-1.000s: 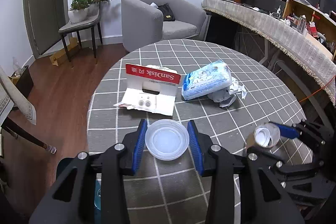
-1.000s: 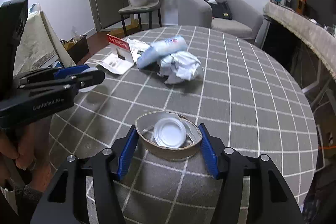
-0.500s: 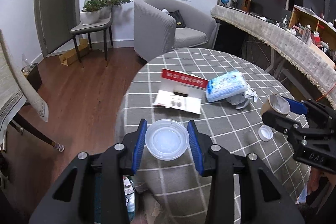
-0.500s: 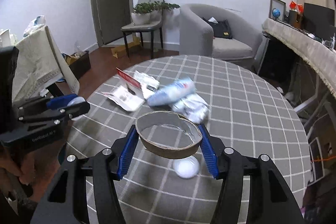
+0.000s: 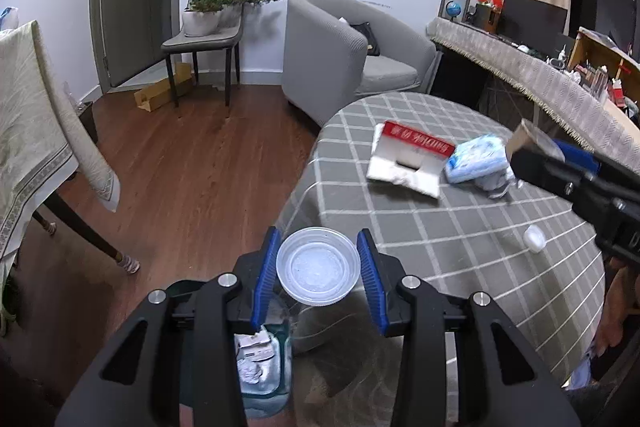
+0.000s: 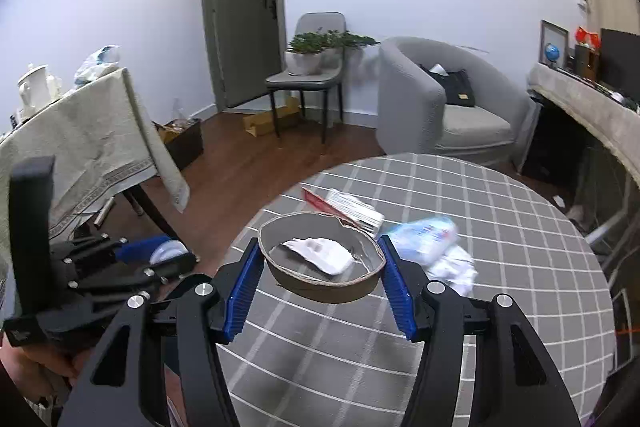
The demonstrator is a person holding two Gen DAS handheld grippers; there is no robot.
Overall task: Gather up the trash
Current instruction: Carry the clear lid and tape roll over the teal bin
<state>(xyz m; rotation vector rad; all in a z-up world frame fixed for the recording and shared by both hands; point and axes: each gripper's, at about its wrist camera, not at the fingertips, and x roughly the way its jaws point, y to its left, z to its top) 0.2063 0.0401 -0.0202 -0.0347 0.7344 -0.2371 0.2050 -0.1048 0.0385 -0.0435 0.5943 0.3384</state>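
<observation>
My left gripper [image 5: 319,259] is shut on a clear plastic lid [image 5: 318,269], held over the edge of the grey checked table [image 5: 460,251]. Below it stands a teal-rimmed trash bin [image 5: 260,359] with paper inside. My right gripper [image 6: 320,255] is shut on a torn brown cardboard ring [image 6: 320,289], held above the table. On the cloth lie a red-and-white card package [image 5: 408,159], a blue tissue pack [image 5: 476,159], crumpled paper [image 5: 500,183] and a small white cap [image 5: 534,238]. The right gripper [image 5: 548,151] shows at the right edge, the left gripper [image 6: 168,254] at the left.
A grey armchair [image 5: 344,55] and a chair bearing a potted plant [image 5: 208,23] stand behind the table. A cloth-covered table [image 6: 80,147] is at the left, a long draped counter [image 5: 560,87] at the right. Wood floor [image 5: 180,167] lies between.
Both grippers drew back from the table. The left carried the clear lid off the table's edge to above the bin. The right lifted the cardboard ring, leaving the white cap on the cloth.
</observation>
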